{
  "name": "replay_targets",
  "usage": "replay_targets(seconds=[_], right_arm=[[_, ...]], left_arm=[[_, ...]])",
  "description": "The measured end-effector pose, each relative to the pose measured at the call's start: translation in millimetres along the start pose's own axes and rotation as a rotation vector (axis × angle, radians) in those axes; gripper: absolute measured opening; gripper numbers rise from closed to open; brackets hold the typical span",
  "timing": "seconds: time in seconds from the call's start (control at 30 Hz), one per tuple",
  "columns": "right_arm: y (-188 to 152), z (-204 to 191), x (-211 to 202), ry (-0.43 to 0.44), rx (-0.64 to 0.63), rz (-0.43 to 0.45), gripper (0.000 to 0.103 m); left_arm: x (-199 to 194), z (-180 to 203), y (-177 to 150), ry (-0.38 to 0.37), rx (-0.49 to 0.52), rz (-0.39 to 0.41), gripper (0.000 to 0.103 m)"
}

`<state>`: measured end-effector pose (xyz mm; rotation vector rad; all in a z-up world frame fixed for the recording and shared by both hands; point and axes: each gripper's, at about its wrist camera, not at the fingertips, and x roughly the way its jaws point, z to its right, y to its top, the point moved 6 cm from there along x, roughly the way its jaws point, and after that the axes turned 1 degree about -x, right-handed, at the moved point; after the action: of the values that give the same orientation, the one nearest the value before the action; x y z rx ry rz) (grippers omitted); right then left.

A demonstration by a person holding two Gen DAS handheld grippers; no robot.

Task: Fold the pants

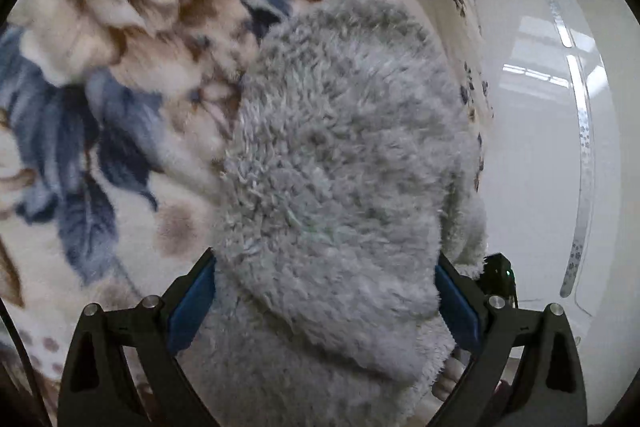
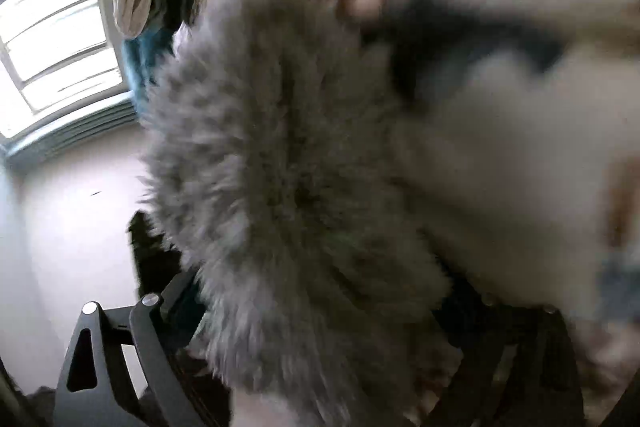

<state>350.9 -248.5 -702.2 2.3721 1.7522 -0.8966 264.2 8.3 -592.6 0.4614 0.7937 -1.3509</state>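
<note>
Left hand-held gripper [image 1: 325, 301] in its own view stands with its two blue-padded fingers [image 1: 191, 311] spread wide around a thick fold of the fluffy grey pants [image 1: 340, 155], which lie on a plush floral blanket [image 1: 120, 27] by a glossy white floor [image 1: 532, 147]; whether the pads press the pile is hard to tell. Seen from the right wrist, all is blurred: the right hand-held gripper [image 2: 316, 311] has its jaws spread, the shaggy pants [image 2: 280, 167] bulging between them and hiding the right finger, with a bright window [image 2: 56, 59] behind.
</note>
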Motion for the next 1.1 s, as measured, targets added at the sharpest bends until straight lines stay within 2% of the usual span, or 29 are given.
replay_targets(seconds=[0.07, 0.1, 0.23, 0.3, 0.37, 0.4, 0.43, 0.5, 0.67, 0.87, 1.0, 1.1], right_arm=[[5.2, -4.3, 16.2, 0.010, -0.028, -0.045, 0.100], [9.9, -1.7, 22.1, -0.026, -0.049, -0.055, 0.100], [23.4, 4.8, 29.2, -0.018, 0.002, -0.074, 0.101], [26.5, 2.5, 29.0, -0.030, 0.015, -0.065, 0.100], [27.1, -6.3, 27.8, -0.042, -0.017, -0.047, 0.087], [27.4, -10.1, 26.8, -0.039, -0.023, -0.040, 0.071], [27.9, -14.4, 25.4, -0.024, -0.023, -0.033, 0.064], [29.8, -25.6, 21.1, -0.025, -0.046, -0.010, 0.059], [33.2, -57.2, 16.8, -0.028, -0.113, 0.008, 0.055], [44.7, -107.2, -12.0, -0.025, -0.174, 0.025, 0.055], [71.7, -166.3, -35.2, -0.034, -0.232, 0.055, 0.055], [101.2, -216.0, -46.1, -0.037, -0.270, 0.085, 0.055]], left_arm=[[3.7, -1.6, 3.2, -0.026, 0.004, -0.010, 0.099], [5.7, -4.4, 5.1, -0.044, 0.002, -0.020, 0.099], [19.3, -12.8, 7.0, -0.122, -0.028, -0.079, 0.101], [20.1, -7.8, 6.6, -0.119, -0.004, -0.081, 0.099], [17.3, 3.0, 4.9, -0.097, 0.051, -0.073, 0.096], [16.0, 9.6, 4.1, -0.086, 0.078, -0.074, 0.090], [13.8, 14.1, 3.6, -0.082, 0.096, -0.074, 0.089], [7.4, 19.8, 4.7, -0.069, 0.103, -0.068, 0.085], [-12.0, 39.5, 4.7, -0.045, 0.152, -0.042, 0.084], [-44.1, 66.4, 8.7, -0.069, 0.184, -0.007, 0.084], [-73.3, 98.6, 36.3, -0.103, 0.197, 0.029, 0.084], [-101.6, 132.1, 72.4, -0.126, 0.225, 0.064, 0.084]])
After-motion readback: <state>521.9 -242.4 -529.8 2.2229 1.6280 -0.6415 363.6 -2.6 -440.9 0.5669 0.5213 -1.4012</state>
